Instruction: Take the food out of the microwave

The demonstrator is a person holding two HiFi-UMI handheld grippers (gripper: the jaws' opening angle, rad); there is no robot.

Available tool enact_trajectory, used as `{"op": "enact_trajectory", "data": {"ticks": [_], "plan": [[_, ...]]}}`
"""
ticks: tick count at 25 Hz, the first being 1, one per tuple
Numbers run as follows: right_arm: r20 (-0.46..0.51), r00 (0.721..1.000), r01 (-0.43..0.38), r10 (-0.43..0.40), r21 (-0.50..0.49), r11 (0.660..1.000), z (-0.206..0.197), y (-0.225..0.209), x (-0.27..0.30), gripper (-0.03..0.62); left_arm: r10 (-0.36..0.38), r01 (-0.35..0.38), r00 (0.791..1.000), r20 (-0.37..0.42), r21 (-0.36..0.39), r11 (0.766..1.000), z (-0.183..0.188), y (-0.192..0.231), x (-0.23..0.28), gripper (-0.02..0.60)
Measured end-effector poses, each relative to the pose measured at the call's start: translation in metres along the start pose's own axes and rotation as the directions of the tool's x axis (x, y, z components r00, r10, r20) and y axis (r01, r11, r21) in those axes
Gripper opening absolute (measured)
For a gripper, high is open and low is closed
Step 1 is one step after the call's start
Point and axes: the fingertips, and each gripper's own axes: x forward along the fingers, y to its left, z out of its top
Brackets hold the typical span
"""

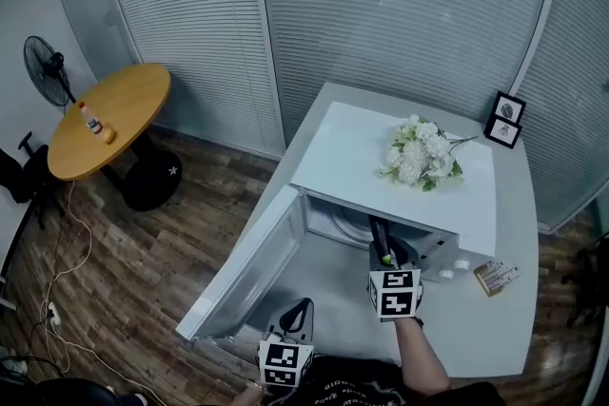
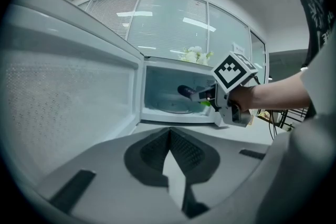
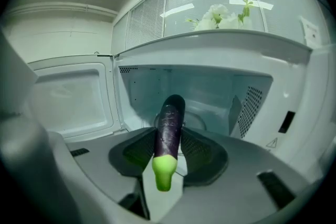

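- While the eggplant (image 3: 170, 110) sits clamped lengthwise in the right gripper (image 3: 169, 134), jaws part-spread with pads on its sides near the green stem end, the pickup looks done.
- Location: at the microwave (image 1: 343, 157) opening, purple end pointing into the cavity above the glass plate (image 3: 195, 121). It seems to touch nothing but the pads.
- Left to do, my read: pull it fully clear of the front edge and set it on the table (image 1: 476, 338). The door (image 1: 249, 266) is swung wide open.
- Left gripper (image 2: 169, 136): jaws closed tip to tip, nothing in them, parked in front of the microwave near the door's free edge.
- Right gripper view only: the actual grip, the stem end toward the camera, the vent holes on the cavity's right wall.
- Left gripper view only: a side look at the hand, with the eggplant's tip inside the opening.
- Head view only: flowers (image 1: 419, 152) on the microwave's top, a photo frame (image 1: 504, 119) at the table's far right corner, and a small box (image 1: 497, 276) beside the microwave's right side.
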Motion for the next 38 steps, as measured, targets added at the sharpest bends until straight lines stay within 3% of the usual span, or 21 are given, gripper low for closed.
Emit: {"op": "enact_trajectory", "data": {"ticks": [22,38], "plan": [[0.067,0.997,-0.036,0.036,-0.005,0.999,-0.017,0.008,-0.071,0.15,-0.05,0.05,0.998,0.029,0.02,0.999,0.012,-0.025,0.01,0.008],[0.16,0.987,0.017,-0.022,0.03,0.999,-0.033,0.01,-0.118,0.15,-0.068,0.065,0.994,0.08,0.039,0.997,0.027,-0.033,0.009,0.008]]}}
